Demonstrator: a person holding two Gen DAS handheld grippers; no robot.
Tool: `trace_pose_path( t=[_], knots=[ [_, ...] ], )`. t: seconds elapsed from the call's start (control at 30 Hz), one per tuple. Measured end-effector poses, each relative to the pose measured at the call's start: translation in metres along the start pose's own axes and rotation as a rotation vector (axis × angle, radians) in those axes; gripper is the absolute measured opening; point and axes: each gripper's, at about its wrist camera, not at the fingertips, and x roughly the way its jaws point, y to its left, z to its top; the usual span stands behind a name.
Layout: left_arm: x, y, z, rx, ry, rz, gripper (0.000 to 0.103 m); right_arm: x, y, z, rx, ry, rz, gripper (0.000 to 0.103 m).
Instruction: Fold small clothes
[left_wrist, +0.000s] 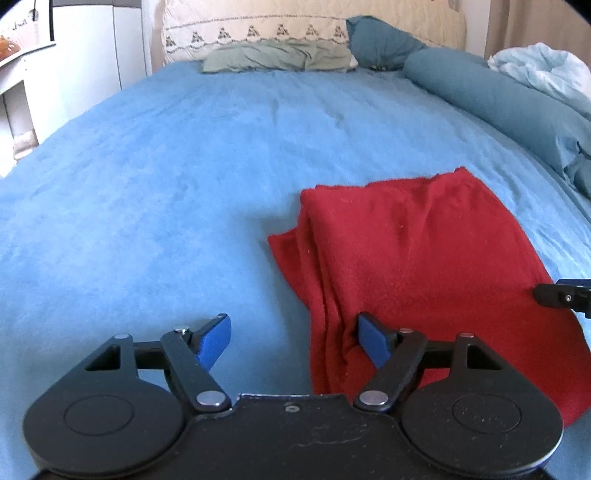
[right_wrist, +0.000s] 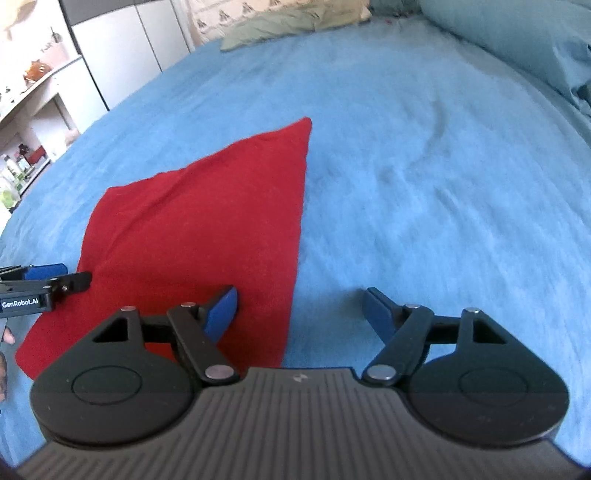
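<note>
Red terry cloth (left_wrist: 424, 258), lying flat on the blue bedspread (left_wrist: 166, 184), already doubled over by the look of the layered ridges along its left edge (folded at least once, so probably midway through the job). Running its long axis away from the grippers toward the pillows (left_wrist: 273, 55), with the far corner tapering to a point in the right wrist view.

Bracketing the cloth from both sides, near end first. Left gripper (left_wrist: 295, 341) hovering with jaws spread wide, right blue pad (left_wrist: 373, 343) sitting over the rumpled left edge of the cloth, left pad (left_wrist: 214, 341) over bare bedspread; whether the pad is touching the fabric or just above it, not clear. Right gripper (right_wrist: 299, 314) likewise spread wide and holding nothing, left pad (right_wrist: 221, 314) over the cloth's right margin, right pad (right_wrist: 376, 314) out over the bedspread.

Straddling an edge each, then: cloth lying inward and forward of both sets of fingers, neither one plainly nearer. Judging the next move as a pinch on the two near corners, followed by carrying them forward along the long axis onto the far end. Needing both grips to catch all layers on the left side (those stacked ridges could slip apart), and needing matched travel so the fold lands square instead of skewed.
</note>
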Motion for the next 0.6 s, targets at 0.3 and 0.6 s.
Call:
trace_pose_path(
  t=[0.3,0.6],
  knots=[
    [-0.116,-0.016,0.023,-0.020,-0.130,0.086,0.096,-0.113,0.028,0.015,-0.024,-0.173,-0.025,0.099],
    [-0.263,-0.044,0.005,-0.021,-0.149,0.163,0.103,-0.259,0.066,-0.002,0.004,-0.189,-0.110,0.103]
  ],
)
